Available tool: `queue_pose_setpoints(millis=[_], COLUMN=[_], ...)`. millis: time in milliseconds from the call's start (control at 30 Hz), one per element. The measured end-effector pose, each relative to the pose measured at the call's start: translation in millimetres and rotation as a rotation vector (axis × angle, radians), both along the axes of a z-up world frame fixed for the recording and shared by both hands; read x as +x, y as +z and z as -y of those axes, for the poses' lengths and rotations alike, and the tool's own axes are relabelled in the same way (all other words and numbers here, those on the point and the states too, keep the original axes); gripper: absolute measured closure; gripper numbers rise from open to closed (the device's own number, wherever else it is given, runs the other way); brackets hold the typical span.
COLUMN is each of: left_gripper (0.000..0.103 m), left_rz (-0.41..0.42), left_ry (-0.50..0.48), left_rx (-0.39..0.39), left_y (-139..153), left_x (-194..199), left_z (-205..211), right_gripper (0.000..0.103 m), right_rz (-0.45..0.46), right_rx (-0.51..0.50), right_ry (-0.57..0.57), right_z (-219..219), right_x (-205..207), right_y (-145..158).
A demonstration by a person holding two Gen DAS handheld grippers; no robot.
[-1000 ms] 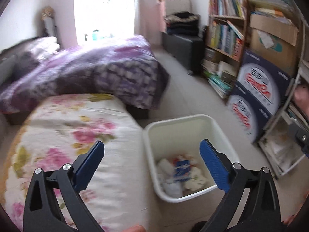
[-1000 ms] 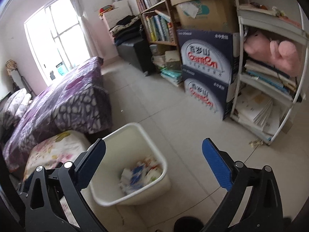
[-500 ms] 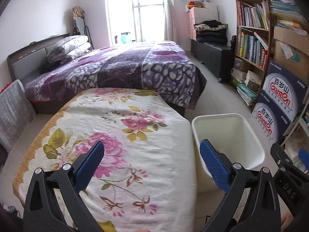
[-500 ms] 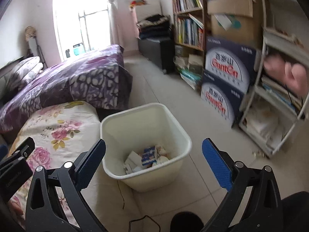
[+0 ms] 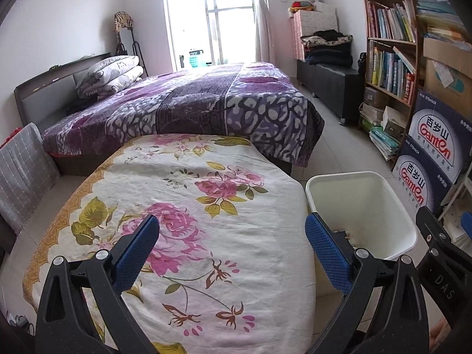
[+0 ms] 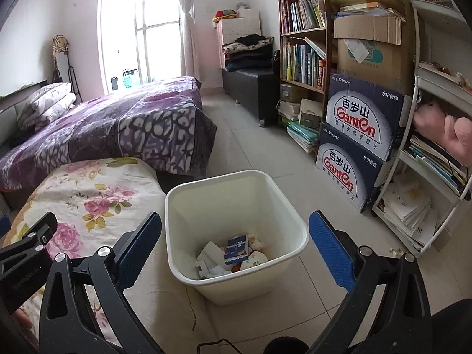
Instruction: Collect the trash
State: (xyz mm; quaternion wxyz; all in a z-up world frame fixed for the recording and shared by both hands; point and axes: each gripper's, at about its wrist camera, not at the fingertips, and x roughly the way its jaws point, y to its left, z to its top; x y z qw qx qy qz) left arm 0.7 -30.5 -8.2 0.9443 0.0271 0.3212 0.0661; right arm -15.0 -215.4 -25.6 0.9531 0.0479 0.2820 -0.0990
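White bin (image 6: 236, 194) holding trash (image 6: 236, 250), two empty claws, left claw (image 5: 231, 249), right claw (image 6: 235, 246), spread wide

White bin (image 6: 236, 230) stands upright on the floor between the right claw (image 6: 235, 246) fingers, holding crumpled trash (image 6: 233, 253).

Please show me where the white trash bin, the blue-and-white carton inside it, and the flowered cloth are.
white trash bin (image 6: 295, 206): right wrist view, right rim.
blue-and-white carton (image 6: 236, 249): right wrist view, its front face.
flowered cloth (image 5: 183, 194): left wrist view, middle of its top.
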Motion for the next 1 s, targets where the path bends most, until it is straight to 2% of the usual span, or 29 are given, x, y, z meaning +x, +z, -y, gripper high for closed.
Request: queue_pose_setpoints(millis=[333,400,433,467,700,1000], left_gripper=[0.008,0.012,0.019,0.022,0.022,0.010], left_rz=[0.010,0.019,0.025,0.024,0.011,0.014], left_ry=[-0.018,-0.020,-0.023,-0.027,-0.040,-0.050], left_rx=[0.014,0.012,0.005,-0.003,-0.017,-0.018], left_y=[-2.6,-2.6,-2.8,-3.2,-4.5,-2.7], left_x=[-0.4,-0.7,-1.3,-1.1,2.1,0.9], left_z=[4.7,4.8,4.5,4.0,3.9,6.3], right_gripper=[0.007,0.007,0.007,0.007,0.007,0.007], right_rz=[-0.008,-0.010,-0.012,-0.013,-0.016,-0.025], right_rx=[0.022,0.024,0.025,0.025,0.025,0.029], right_ry=[0.007,0.007,0.007,0.006,0.005,0.002], right_z=[0.9,0.5,0.1,-0.5,-0.2,1.6], right_x=[1.3,1.5,1.8,2.2,2.4,1.9], right_y=[-0.3,-0.6,-0.6,-1.0,-3.4,-6.1])
